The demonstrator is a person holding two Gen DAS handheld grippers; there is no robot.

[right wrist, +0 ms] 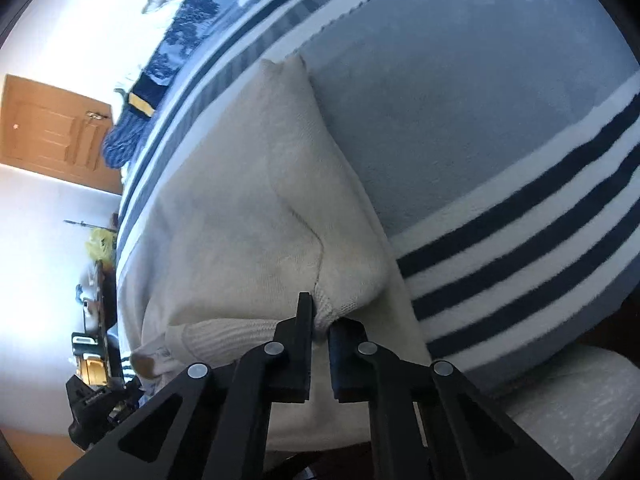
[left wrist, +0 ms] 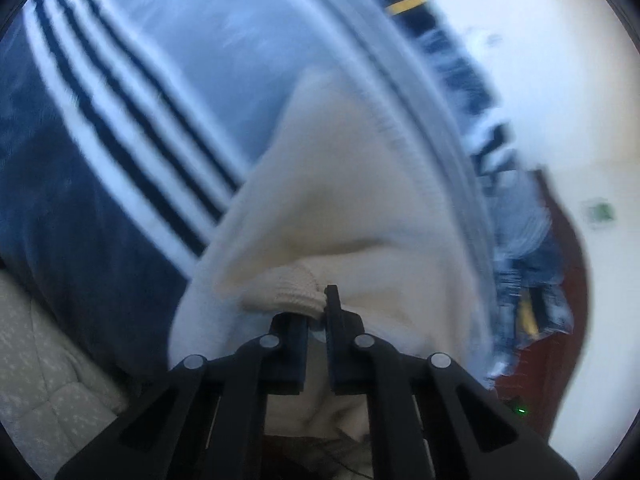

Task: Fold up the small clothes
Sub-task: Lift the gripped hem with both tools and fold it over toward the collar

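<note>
A cream knitted garment (left wrist: 332,200) lies spread over a blue and white striped blanket (left wrist: 120,128). My left gripper (left wrist: 318,306) is shut on the garment's ribbed edge, which bunches between the jaws. In the right wrist view the same cream garment (right wrist: 248,208) stretches away from me over the blanket (right wrist: 500,240). My right gripper (right wrist: 322,316) is shut on another ribbed corner of it. The left wrist view is blurred by motion.
The blanket has dark navy stripes and a fringed far edge (left wrist: 480,128). A quilted pale bedspread (left wrist: 44,368) shows beneath it. A wooden door (right wrist: 52,132) and clutter with a yellow item (right wrist: 100,244) stand at the left of the right wrist view.
</note>
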